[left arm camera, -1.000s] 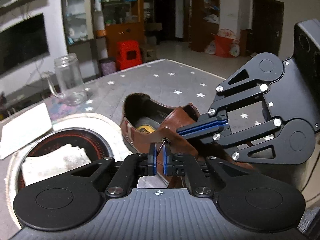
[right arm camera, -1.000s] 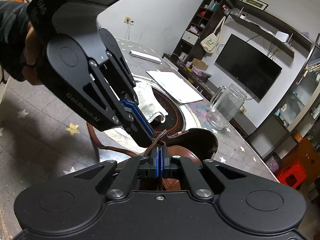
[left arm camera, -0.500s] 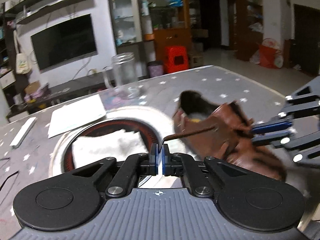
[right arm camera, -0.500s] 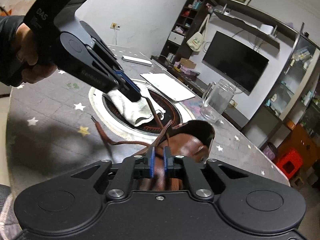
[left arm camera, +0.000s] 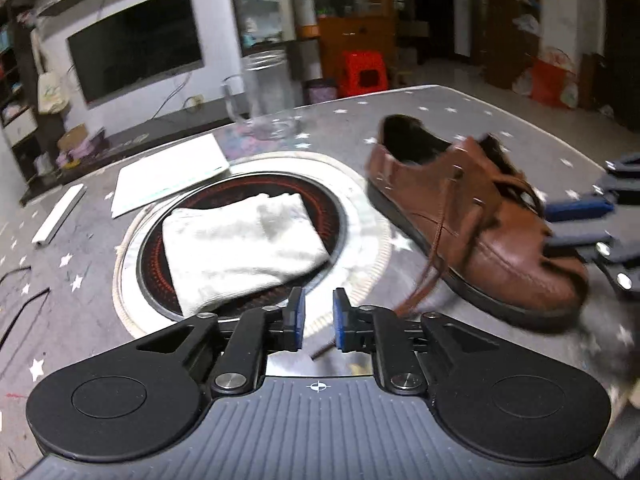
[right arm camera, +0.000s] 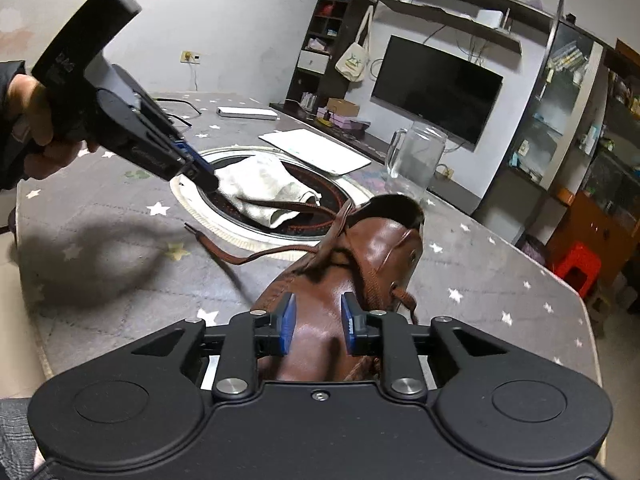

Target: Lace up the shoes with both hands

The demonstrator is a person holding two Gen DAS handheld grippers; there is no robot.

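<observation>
Star-patterned grey tabletop point(left arm camera: 460, 100): brown leather shoe point(left arm camera: 480, 216), brown lace point(left arm camera: 432, 264) slack; both hand-held grippers, left point(left arm camera: 318, 314) and right point(right arm camera: 318, 322), opening, empty; re-pinch lace near its tip.

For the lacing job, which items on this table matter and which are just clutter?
In the job:
brown shoe
brown lace, trailing loose over the table
left gripper and right gripper, both opening with nothing pinched

Lying about:
white cloth on the round hob
glass jar
paper sheet
white bar
</observation>
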